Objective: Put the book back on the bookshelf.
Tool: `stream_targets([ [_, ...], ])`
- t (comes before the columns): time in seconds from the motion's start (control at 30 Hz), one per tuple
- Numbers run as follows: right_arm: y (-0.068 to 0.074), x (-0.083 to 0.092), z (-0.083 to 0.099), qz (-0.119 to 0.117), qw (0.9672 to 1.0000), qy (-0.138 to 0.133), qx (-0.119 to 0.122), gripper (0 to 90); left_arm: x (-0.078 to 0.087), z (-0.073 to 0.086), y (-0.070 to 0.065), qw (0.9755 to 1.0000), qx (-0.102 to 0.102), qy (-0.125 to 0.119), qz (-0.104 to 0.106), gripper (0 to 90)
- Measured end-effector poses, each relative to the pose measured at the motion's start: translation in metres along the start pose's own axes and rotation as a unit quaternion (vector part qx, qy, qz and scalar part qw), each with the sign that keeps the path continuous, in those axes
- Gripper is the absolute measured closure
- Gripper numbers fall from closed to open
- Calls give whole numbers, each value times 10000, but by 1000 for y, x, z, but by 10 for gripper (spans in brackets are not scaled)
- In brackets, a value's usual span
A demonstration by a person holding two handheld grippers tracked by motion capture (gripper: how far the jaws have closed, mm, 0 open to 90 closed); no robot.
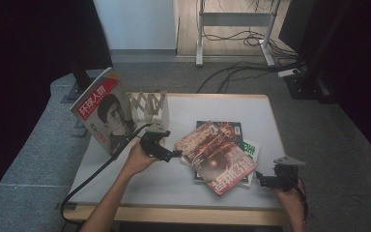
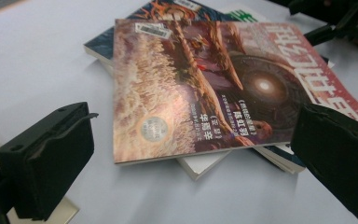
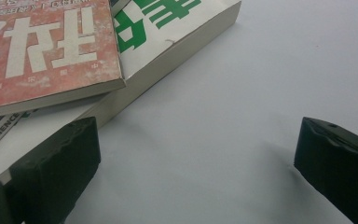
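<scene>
Beside red magazine, left claw open, empty.

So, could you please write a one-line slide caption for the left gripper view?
Open left gripper approaching the reddish top magazine of a small book stack on the white table.

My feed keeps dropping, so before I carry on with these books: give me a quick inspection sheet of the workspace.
Surface: white table, bare around the books.
Job's things: red magazine tops a skewed stack; under it a dark blue book and a white book with green lettering. Another magazine stands against the wooden rack.
Clutter: nothing seen.
Grippers: left gripper open at the red magazine's edge; right gripper open, beside the stack.
Cables: left gripper cable trails off the near edge.
Surroundings: grey floor, desk frame, floor cables.
</scene>
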State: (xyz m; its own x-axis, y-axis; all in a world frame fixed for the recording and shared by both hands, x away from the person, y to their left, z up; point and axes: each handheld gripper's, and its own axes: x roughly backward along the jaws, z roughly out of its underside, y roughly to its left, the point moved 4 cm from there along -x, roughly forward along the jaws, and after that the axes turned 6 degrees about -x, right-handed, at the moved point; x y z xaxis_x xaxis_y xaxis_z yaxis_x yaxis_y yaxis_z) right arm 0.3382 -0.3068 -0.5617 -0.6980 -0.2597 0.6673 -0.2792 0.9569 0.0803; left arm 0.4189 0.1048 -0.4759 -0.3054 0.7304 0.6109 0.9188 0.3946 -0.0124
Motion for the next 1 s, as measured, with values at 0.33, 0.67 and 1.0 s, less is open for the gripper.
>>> stream_targets([
  [0.33, 6, 16, -6, -64, 9998, -165, 104, 0, -31, -2, 4, 9999, -72, 133, 21, 0],
  [0.67, 23, 21, -14, -192, 9989, -253, 341, 0, -45, 5, 4, 9998, -60, 202, 11, 0],
  [1.0, 35, 21, -17, -345, 9977, -274, 511, 0, -63, 15, -5, 9996, -22, 233, 123, 0],
])
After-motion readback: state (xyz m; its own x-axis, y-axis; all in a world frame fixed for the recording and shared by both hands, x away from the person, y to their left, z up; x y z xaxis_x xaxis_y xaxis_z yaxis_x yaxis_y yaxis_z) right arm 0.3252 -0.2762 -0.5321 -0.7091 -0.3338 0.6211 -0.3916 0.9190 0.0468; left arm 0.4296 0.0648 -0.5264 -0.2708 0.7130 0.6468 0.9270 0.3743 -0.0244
